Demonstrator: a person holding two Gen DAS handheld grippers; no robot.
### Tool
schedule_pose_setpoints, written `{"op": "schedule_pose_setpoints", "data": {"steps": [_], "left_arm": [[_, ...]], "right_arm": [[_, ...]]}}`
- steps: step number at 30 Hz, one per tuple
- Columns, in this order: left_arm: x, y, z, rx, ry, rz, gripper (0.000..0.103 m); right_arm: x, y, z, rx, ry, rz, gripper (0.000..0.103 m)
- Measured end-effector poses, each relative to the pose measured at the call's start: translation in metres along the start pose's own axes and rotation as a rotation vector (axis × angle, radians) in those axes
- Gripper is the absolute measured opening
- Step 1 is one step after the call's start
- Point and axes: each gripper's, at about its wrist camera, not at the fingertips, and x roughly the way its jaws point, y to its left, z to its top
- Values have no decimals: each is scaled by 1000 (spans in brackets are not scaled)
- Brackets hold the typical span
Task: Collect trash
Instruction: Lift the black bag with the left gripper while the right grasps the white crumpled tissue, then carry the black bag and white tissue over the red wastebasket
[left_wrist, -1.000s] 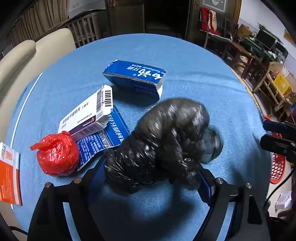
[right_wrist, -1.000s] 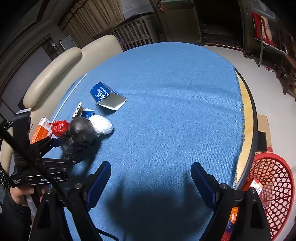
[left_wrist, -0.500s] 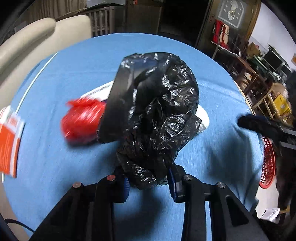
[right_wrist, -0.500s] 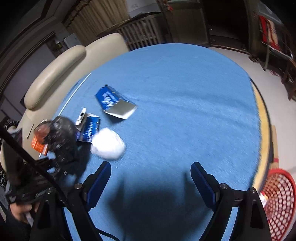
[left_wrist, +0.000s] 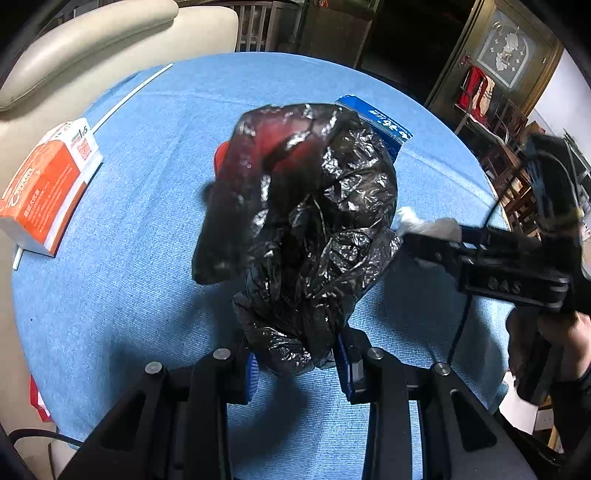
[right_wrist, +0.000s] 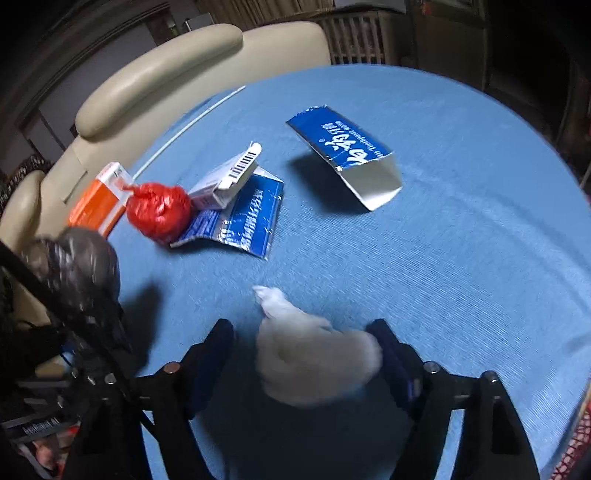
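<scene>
My left gripper (left_wrist: 295, 363) is shut on the bottom of a crumpled black plastic bag (left_wrist: 317, 221), which stands up over the blue tablecloth (left_wrist: 129, 277). From the right wrist the same black bag (right_wrist: 74, 258) shows at the far left. My right gripper (right_wrist: 301, 341) straddles a white crumpled wad (right_wrist: 314, 362) on the cloth. Its jaws are closing, with the wad between them and a gap still on the left side. In the left wrist view that white wad (left_wrist: 428, 225) lies under the right gripper's fingers, with a person's hand (left_wrist: 561, 332) behind.
On the cloth lie a red knotted bag (right_wrist: 159, 210), an orange box (right_wrist: 98, 203), a white barcode box (right_wrist: 229, 181) on a flattened blue wrapper (right_wrist: 240, 221), and an open blue carton (right_wrist: 347, 155). A cream armchair (right_wrist: 155, 81) stands behind. A red basket (right_wrist: 576, 458) shows bottom right.
My left gripper shut on the black bag, lifted it and carried it left. My right gripper moved to the white wad, which now sits between its narrowing jaws.
</scene>
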Motion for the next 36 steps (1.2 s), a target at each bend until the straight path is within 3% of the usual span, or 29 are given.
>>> {"op": "schedule_pose_setpoints", "data": {"steps": [10, 13, 17, 24, 36], "left_arm": [[9, -13, -4, 1, 5, -7, 36], [6, -15, -3, -6, 3, 3, 36], [1, -18, -3, -5, 4, 23, 36], [0, -20, -6, -57, 3, 153, 36], [-22, 1, -31, -187, -34, 441, 36]], "right_arm": [[-12, -7, -13, 39, -39, 15, 78], [-8, -5, -12, 27, -50, -1, 50], [-16, -12, -17, 51, -70, 16, 45], [-51, -10, -35, 46, -113, 72, 45], [-72, 43, -60, -12, -113, 223, 45]]}}
